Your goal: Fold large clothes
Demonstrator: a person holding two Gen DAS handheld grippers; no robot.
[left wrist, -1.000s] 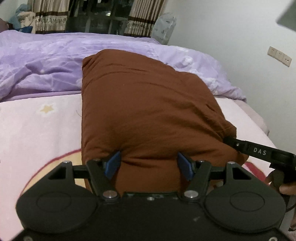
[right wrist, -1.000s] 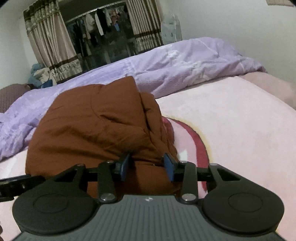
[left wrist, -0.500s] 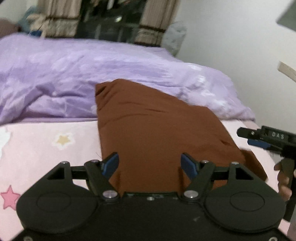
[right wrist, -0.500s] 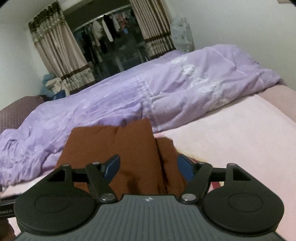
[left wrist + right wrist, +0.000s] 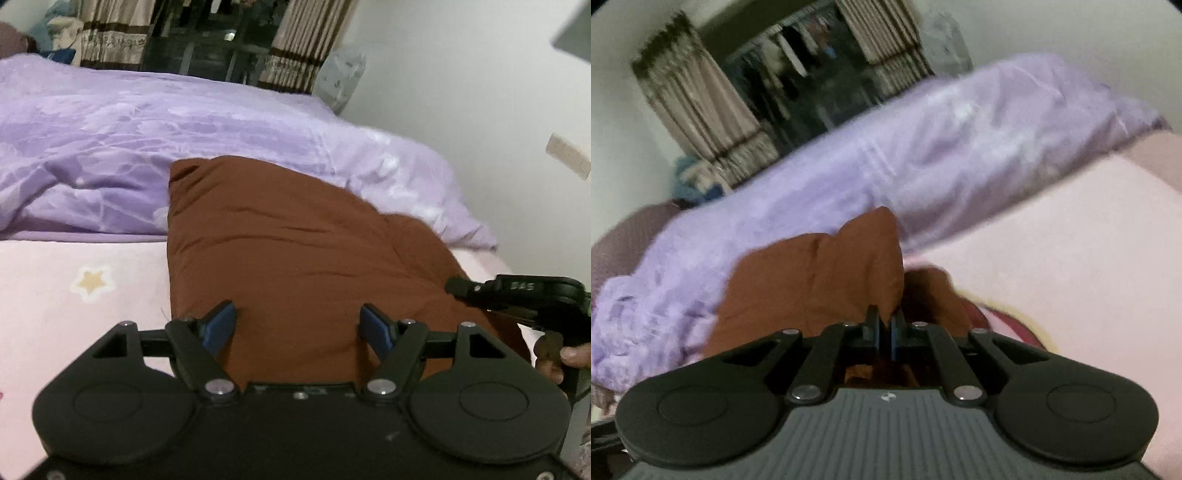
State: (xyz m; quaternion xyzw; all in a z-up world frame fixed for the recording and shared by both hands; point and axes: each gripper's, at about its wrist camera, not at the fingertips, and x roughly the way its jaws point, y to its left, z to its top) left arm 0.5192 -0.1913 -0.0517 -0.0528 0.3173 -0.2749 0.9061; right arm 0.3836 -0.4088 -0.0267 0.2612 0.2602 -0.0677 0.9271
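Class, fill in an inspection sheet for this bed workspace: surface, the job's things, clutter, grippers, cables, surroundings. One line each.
Surface: pink bed sheet with a star print.
Job's things: brown garment, folded into a long thick bundle, far end against the purple duvet.
Clutter: the duvet is bunched along the far side of the bed.
Grippers: left gripper open, fingers straddling the garment's near end; right gripper shut on a fold at the garment's edge.
Cables: nothing seen.
Surroundings: white wall, curtains, hanging clothes behind them, wall socket.
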